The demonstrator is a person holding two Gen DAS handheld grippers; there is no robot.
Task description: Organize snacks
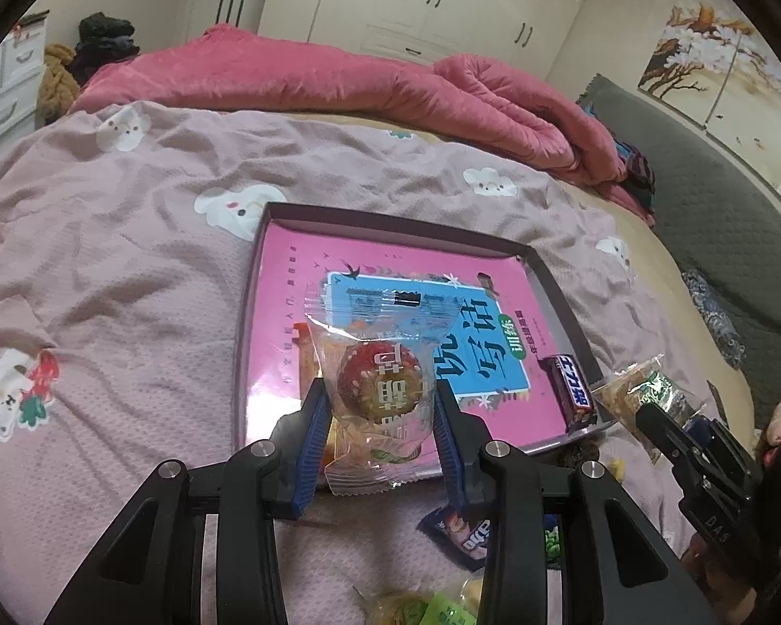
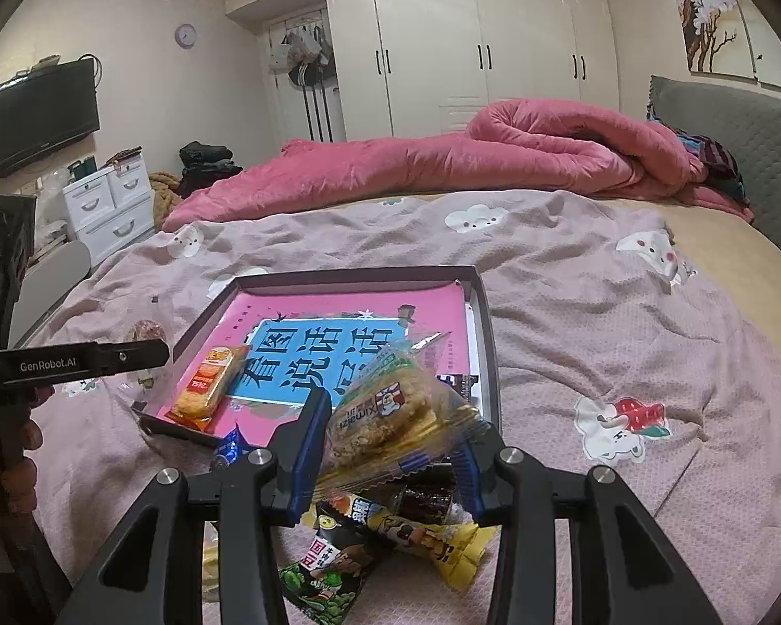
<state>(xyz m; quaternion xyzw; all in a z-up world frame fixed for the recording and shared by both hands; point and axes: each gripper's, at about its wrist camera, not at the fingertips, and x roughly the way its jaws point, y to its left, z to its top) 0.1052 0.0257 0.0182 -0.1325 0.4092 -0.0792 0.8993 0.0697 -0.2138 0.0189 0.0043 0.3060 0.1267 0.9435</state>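
Note:
My left gripper (image 1: 382, 401) is shut on a clear-wrapped round pastry with a red top (image 1: 380, 385), held over the near edge of a shallow dark tray (image 1: 390, 224) lined with a pink and blue book. My right gripper (image 2: 398, 416) is shut on a clear-wrapped rice cracker bar (image 2: 390, 411), held above the tray's (image 2: 487, 333) near right corner. In the tray lie an orange snack pack (image 2: 208, 385) and a dark chocolate bar (image 1: 572, 390). The right gripper with its cracker (image 1: 645, 401) shows at the right edge of the left wrist view.
Loose snacks lie on the pink bedspread in front of the tray: a yellow packet (image 2: 427, 536), a green and black packet (image 2: 323, 578), a dark blue packet (image 1: 458, 536). A rolled red quilt (image 2: 494, 156) lies across the far side. A grey headboard (image 2: 744, 146) stands at right.

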